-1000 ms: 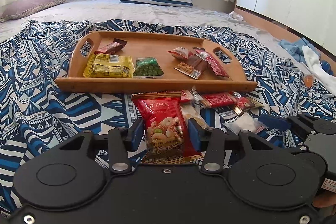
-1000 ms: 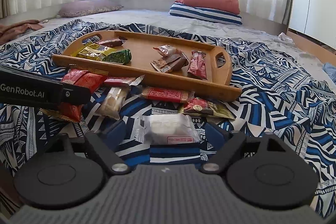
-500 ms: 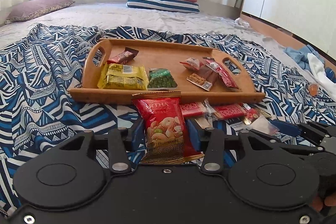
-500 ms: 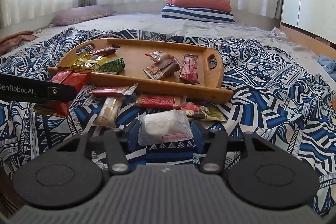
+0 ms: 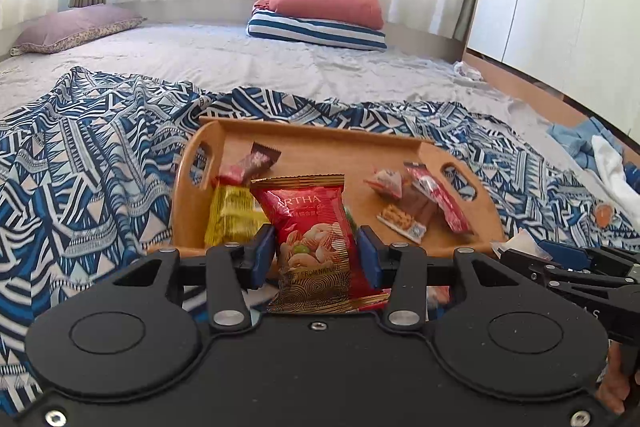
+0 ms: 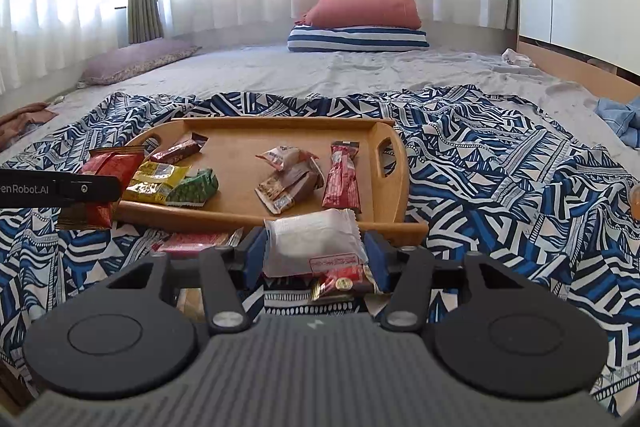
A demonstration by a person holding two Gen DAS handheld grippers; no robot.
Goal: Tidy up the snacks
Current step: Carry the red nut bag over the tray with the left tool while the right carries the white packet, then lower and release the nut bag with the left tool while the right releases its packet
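My left gripper (image 5: 316,257) is shut on a red nut packet (image 5: 310,227) and holds it above the near left edge of the wooden tray (image 5: 332,151). My right gripper (image 6: 314,259) is shut on a white packet (image 6: 314,239), lifted just before the tray's (image 6: 394,195) near rim. The tray holds a yellow packet (image 6: 158,179), a green packet (image 6: 196,189), a brown bar (image 6: 180,151), a red bar (image 6: 340,177) and a few small wrapped snacks (image 6: 290,171). The left gripper and its red packet (image 6: 104,183) show at the left of the right wrist view.
The tray lies on a blue-and-white patterned cloth (image 6: 500,187) on a grey bed. Loose snacks lie on the cloth under my grippers, among them a red packet (image 6: 188,241) and a small red packet (image 6: 340,277). Pillows (image 6: 360,23) are at the far end; clothes (image 5: 592,151) at right.
Both grippers have risen and moved toward the tray with their packets. The right gripper closed on the white packet and lifted it off the cloth.
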